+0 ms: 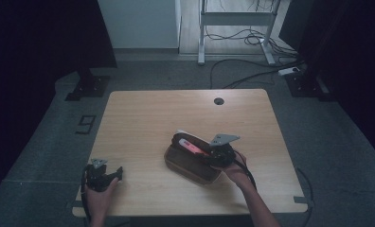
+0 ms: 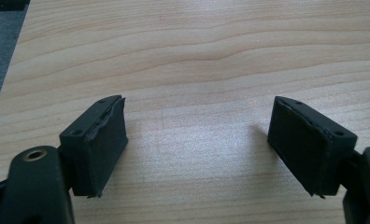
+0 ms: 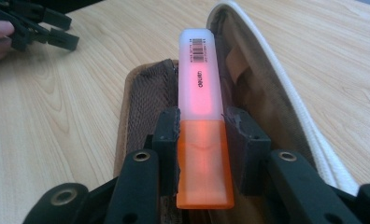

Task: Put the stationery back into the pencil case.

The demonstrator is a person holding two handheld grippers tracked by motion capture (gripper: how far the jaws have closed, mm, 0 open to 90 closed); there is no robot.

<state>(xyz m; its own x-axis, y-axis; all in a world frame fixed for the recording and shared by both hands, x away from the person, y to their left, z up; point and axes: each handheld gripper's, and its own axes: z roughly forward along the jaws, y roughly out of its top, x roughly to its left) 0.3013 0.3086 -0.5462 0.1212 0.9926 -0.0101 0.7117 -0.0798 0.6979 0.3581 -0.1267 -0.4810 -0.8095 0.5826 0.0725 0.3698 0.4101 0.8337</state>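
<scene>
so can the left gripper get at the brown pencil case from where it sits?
Probably yes. The left gripper rests open near the table's front left corner, with bare wood between it and the pencil case. The right gripper, shut on the highlighter, crowds the case's right side.

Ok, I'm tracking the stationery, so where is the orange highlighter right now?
The highlighter sits clamped in the right gripper, over the open brown pencil case at the table's centre-right.
</scene>
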